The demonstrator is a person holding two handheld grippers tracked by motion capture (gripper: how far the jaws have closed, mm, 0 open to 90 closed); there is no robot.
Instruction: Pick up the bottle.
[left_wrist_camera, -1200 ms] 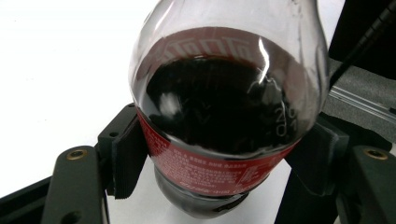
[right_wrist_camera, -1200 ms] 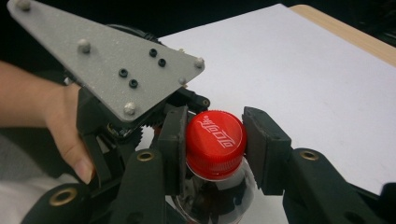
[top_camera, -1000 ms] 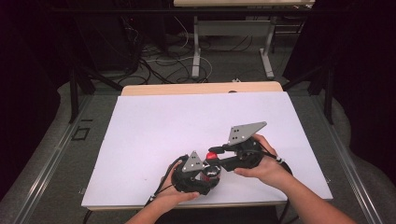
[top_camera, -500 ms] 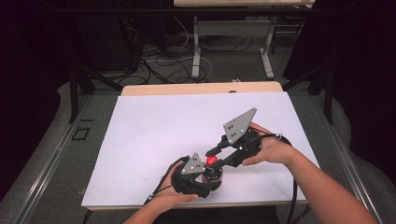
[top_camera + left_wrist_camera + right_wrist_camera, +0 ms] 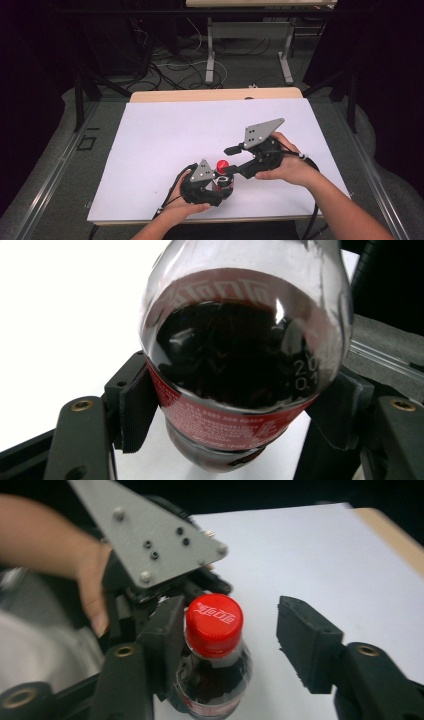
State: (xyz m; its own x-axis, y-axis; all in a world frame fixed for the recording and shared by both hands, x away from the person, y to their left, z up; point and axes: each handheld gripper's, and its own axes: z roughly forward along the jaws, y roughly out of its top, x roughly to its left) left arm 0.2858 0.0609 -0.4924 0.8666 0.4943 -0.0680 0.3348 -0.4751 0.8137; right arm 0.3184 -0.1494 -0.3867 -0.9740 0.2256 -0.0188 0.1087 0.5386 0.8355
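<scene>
A small cola bottle (image 5: 223, 181) stands upright near the front edge of a white table (image 5: 165, 135). The left gripper (image 5: 240, 410) clamps the bottle's labelled body, steadying it. The right gripper (image 5: 235, 630) has just been opening; its jaws straddle the red cap (image 5: 214, 624), one beside it, the other well clear, gripping nothing. To unscrew well, I would centre both jaws level on the cap before squeezing, and keep the bottle firmly held.

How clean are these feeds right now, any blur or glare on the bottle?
Right gripper view: motion-soft, the hand smeared, yet the red cap prints legibly. Left gripper view: sharp, with bright glints on the cola bottle and blown-out white table. High view: evenly lit table, dark surroundings.
</scene>
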